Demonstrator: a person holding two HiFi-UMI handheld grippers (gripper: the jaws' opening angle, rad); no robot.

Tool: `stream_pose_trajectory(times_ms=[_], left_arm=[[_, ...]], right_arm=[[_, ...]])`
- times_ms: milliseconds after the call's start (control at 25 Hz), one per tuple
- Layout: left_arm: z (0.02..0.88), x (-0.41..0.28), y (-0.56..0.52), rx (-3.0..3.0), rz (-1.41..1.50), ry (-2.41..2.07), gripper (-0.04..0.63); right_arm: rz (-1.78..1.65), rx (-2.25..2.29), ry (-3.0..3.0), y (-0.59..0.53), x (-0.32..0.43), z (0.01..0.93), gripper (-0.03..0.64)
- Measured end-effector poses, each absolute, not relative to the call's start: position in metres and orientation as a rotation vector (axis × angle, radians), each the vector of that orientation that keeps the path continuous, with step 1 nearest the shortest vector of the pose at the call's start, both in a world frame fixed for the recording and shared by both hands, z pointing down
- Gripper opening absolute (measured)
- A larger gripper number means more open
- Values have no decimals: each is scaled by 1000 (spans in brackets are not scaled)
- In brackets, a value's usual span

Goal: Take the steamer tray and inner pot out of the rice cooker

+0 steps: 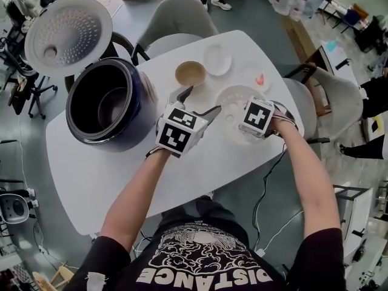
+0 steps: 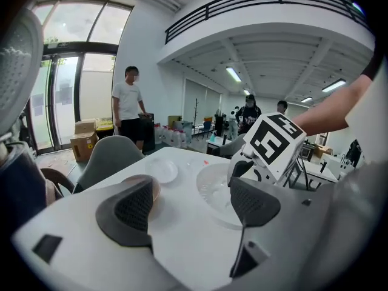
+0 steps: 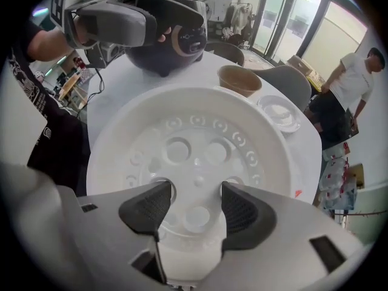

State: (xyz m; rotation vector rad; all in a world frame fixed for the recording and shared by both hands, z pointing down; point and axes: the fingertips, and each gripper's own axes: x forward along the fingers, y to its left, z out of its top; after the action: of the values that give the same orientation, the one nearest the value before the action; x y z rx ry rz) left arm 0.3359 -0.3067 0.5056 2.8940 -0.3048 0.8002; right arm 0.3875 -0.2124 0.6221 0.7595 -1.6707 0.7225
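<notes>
The dark rice cooker [image 1: 136, 102] stands at the table's left with its lid [image 1: 68, 35] swung up. Its inner pot [image 1: 104, 107] sits inside it. The white perforated steamer tray [image 1: 232, 108] rests on the table at the right. My right gripper [image 1: 254, 119] hangs over it, pointing steeply down. In the right gripper view the tray [image 3: 194, 144] fills the space below the right gripper [image 3: 195, 208], whose pads stand apart and press on nothing. My left gripper [image 1: 199, 102] is open over bare table between cooker and tray. In its own view the left gripper [image 2: 194, 202] holds nothing.
A brown bowl [image 1: 190, 73] and a small white dish [image 1: 217, 59] sit at the table's far side, with a small red item [image 1: 259, 79] beside them. Grey chairs [image 1: 176, 20] ring the table [image 1: 103, 180]. A person [image 2: 128, 105] stands in the room behind.
</notes>
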Motion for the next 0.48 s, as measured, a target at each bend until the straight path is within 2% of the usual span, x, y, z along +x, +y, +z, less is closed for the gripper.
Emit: stream_pose_trajectory(times_ms=[280, 480], left_arm=[[536, 337, -304, 2826, 844, -407, 394], [543, 334, -303, 2802, 856, -453, 394]], right_arm=[[662, 714, -1556, -205, 420, 658, 278], [598, 693, -1593, -211, 413, 671, 278]])
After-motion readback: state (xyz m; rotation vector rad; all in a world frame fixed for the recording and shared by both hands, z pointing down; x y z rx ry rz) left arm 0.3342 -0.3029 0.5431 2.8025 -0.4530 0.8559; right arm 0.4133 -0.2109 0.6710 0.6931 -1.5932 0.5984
